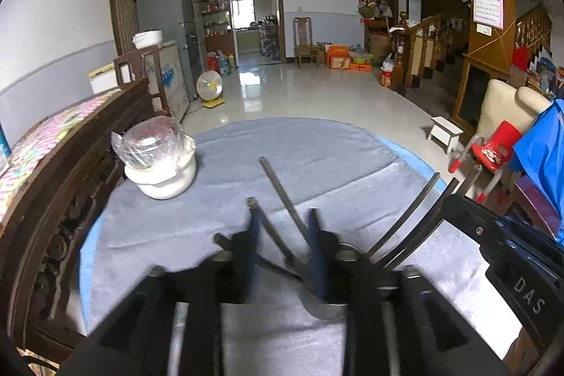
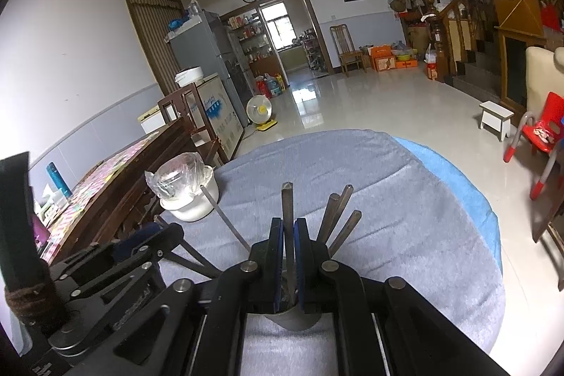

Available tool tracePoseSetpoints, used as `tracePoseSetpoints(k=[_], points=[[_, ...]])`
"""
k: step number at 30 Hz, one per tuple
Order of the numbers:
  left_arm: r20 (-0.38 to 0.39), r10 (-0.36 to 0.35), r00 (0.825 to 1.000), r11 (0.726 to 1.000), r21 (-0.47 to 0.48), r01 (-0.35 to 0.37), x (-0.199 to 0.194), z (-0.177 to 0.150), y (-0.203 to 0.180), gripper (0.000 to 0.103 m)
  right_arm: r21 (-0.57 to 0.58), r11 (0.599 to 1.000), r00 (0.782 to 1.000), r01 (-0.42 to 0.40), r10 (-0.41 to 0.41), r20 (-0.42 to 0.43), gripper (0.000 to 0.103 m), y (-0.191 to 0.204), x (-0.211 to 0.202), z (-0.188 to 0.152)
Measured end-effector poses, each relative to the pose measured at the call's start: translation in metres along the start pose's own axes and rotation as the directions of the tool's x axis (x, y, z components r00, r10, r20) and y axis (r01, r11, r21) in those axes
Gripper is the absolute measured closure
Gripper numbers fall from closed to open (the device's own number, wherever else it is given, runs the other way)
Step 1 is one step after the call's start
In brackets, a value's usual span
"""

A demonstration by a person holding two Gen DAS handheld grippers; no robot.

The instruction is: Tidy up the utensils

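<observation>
One wrapped white jar [image 1: 160, 164] beside, seemingly clear.

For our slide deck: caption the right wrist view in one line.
Right tool shut on a chopstick standing in a metal cup on the grey tablecloth.

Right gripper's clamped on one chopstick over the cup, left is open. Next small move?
Probably open the right gripper: its chopstick already stands in the metal cup with the others, and the left gripper is open around two more there.
</observation>
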State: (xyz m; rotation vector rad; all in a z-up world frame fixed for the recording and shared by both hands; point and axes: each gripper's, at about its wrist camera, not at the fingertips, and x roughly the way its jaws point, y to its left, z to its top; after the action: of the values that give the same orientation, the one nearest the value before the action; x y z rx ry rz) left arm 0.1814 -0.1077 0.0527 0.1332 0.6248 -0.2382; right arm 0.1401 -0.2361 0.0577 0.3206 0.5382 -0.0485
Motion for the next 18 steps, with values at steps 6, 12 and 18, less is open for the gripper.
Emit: tracePoseSetpoints(k=[6,12,18], points=[[0.052,0.049,0.997,0.998,0.032,-0.051,-0.024,-0.004,0.004,0.033,0.023,0.999,0.999,-0.027,0.028,-0.045,0.094,-0.002,0.001,-0.002],[0.050,0.088,0.995,0.995,0.049,-0.091,-0.042,-0.013,0.009,0.021,0.039,0.997,0.995,-0.068,0.071,-0.074,0.094,-0.003,-0.001,-0.012],[0.000,0.109,0.994,0.993,0.049,-0.109,-0.049,-0.028,0.021,0.018,0.031,0.997,0.995,-0.069,0.071,-0.077,0.094,0.000,-0.010,-0.022]])
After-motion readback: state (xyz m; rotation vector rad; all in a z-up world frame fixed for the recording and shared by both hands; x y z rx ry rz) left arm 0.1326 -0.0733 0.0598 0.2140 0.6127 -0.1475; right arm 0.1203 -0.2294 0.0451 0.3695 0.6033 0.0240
